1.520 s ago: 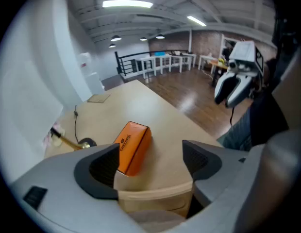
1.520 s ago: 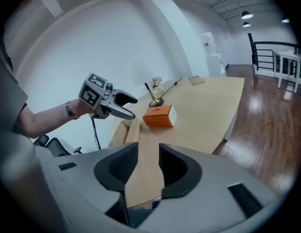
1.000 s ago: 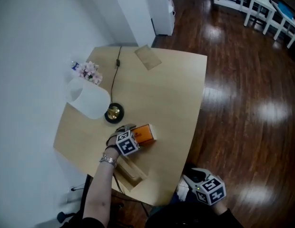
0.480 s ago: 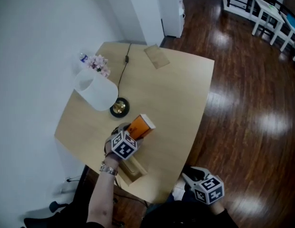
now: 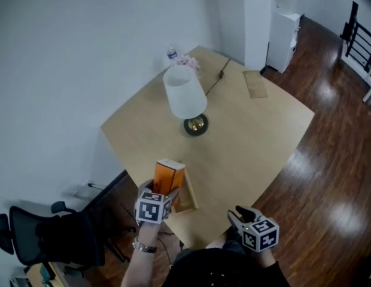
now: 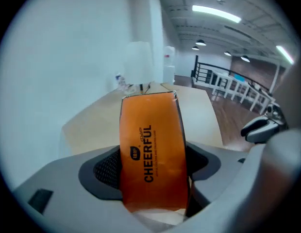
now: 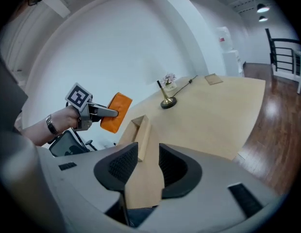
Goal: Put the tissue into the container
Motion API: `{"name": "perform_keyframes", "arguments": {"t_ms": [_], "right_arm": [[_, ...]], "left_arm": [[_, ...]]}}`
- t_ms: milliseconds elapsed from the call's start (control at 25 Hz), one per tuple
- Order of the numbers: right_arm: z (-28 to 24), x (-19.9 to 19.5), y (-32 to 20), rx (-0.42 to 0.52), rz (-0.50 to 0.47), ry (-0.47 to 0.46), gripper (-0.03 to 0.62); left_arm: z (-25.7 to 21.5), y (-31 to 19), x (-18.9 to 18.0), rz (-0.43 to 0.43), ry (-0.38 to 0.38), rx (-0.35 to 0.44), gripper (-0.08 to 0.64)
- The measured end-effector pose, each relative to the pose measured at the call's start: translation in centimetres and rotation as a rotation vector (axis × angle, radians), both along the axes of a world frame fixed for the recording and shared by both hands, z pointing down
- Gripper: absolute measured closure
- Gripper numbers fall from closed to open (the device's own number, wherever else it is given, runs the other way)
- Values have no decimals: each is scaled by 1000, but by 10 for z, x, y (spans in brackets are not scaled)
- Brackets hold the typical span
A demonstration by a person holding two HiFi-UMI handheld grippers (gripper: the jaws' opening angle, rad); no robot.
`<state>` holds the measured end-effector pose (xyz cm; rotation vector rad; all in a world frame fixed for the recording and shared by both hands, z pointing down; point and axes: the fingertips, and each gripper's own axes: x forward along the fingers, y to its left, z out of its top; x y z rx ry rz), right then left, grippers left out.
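An orange tissue pack [image 5: 168, 180] printed "CHEERFUL" hangs above the table's near edge, upright, with my left gripper [image 5: 163, 194] shut on its lower end. In the left gripper view the tissue pack [image 6: 150, 149] fills the gap between both pads of the left gripper [image 6: 153, 166]. A long, open-topped wooden container [image 5: 188, 197] lies just right of the pack on the table. From the right gripper view the container [image 7: 141, 128] sits ahead, with the tissue pack [image 7: 115, 112] raised to its left. My right gripper [image 5: 240, 213] stays open and empty off the table's near corner.
A lamp with a white shade [image 5: 184, 93] and brass base [image 5: 195, 125] stands mid-table, its cable running to the far edge. Pink flowers [image 5: 186, 61] and a small bottle [image 5: 172, 54] sit at the back. A brown card [image 5: 255, 84] lies far right. An office chair [image 5: 30, 238] stands below left.
My left gripper has lifted the tissue pack off the table and tipped it upright near the container. The head view has swung round. The right gripper has stayed put.
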<state>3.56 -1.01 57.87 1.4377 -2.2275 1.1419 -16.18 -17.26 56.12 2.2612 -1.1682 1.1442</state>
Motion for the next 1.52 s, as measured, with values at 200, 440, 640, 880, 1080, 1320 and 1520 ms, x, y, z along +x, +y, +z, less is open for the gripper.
{"name": "perform_keyframes", "arguments": {"t_ms": [200,440,640,880,1080,1320,1520], "right_arm": [[-1,-28,-18,9,-167,8,457],[1,-42,-19,1,-285,-1,458],[4,-36,-21,-18,-289,-6,457],[8,-22,-18,-32,-252,-16,457],[10,-8,-15,-37,-207,-17,457],[2,-9,-15,-19,-189,-15,457],[-15,-15,-21,20,-174,-6,457]], "left_arm": [[31,24,-25,-318,214,-119,172],[57,17,-15,-472,188,-118,172],[71,15,-8,-525,126,-153,170],[89,16,-19,-601,26,-145,169],[112,16,-8,-597,118,-202,147],[68,9,-3,-465,248,-58,61],[-6,52,22,-219,407,10,96]]}}
